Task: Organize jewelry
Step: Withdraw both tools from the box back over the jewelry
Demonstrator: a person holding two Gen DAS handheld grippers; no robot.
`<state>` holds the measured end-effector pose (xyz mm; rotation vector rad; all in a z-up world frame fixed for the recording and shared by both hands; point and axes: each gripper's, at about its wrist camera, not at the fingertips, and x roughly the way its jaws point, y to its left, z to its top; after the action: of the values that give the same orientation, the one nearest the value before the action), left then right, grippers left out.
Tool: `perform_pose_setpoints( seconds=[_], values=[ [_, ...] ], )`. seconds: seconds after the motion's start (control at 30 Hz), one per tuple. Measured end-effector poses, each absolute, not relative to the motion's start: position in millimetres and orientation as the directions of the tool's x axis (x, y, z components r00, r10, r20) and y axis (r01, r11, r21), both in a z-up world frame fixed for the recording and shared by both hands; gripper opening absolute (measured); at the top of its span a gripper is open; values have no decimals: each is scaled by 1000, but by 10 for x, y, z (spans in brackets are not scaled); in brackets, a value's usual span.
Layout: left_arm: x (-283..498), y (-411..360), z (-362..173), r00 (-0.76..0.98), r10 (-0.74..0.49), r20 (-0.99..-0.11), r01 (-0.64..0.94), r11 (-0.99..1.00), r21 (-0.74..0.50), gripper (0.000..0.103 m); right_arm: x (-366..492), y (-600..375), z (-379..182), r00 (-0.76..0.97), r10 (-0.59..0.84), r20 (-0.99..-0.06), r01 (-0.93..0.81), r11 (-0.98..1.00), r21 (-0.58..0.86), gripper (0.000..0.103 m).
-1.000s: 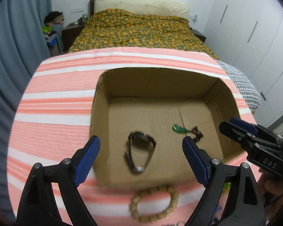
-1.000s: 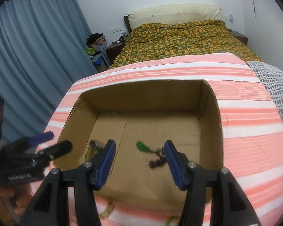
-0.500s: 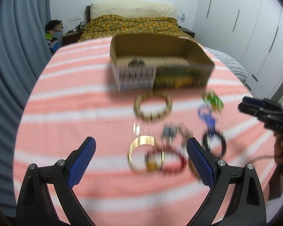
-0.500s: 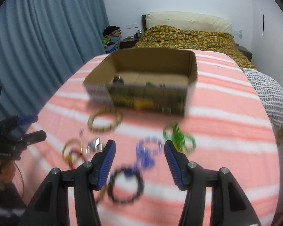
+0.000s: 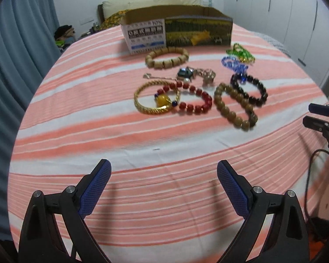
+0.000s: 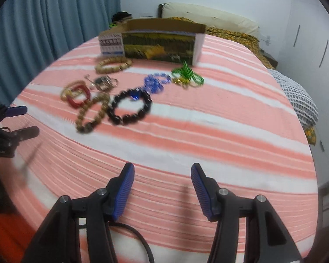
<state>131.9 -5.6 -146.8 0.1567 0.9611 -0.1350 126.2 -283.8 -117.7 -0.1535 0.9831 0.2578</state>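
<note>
Several pieces of jewelry lie on the striped cloth in front of a cardboard box (image 5: 177,30) (image 6: 160,41): a wooden bead bracelet (image 5: 166,57), a gold bangle (image 5: 155,97), a red bead bracelet (image 5: 193,97), a brown bead bracelet (image 5: 234,107), a black bead bracelet (image 6: 129,107), blue beads (image 6: 155,82) and green beads (image 6: 187,76). My left gripper (image 5: 163,188) is open and empty, low over the cloth's near part. My right gripper (image 6: 162,186) is open and empty, also near the front edge.
The pink and white striped cloth (image 5: 98,131) covers a table. A bed (image 6: 230,32) stands behind it, blue curtains (image 6: 43,22) hang at the left, white wardrobes (image 5: 285,11) at the right. A cable (image 5: 311,175) hangs at the table's right edge.
Both grippers have pulled back from over the box to the table's near edge and lower. The box now stands far off and the loose jewelry lies between it and the grippers.
</note>
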Motion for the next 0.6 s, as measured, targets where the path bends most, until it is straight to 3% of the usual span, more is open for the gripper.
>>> perform_pose_setpoints(
  seconds=[0.23,0.5,0.6],
  values=[
    [1402,-150,-1612,543,-30,-839,165,984,71,101,1367,-2860,-1365,518,155,-841,-257,966,21,55],
    [1412,-85,-1658,540,-61,-839,125,992,8,103,1407,-2850,-1401,514,155,-843,-271,962,12,77],
    [1384,-87,-1656,543,-69,-837,137,991,7,103,1415,-2833,-1411,508,123,-852,-255,967,-12,81]
  ],
)
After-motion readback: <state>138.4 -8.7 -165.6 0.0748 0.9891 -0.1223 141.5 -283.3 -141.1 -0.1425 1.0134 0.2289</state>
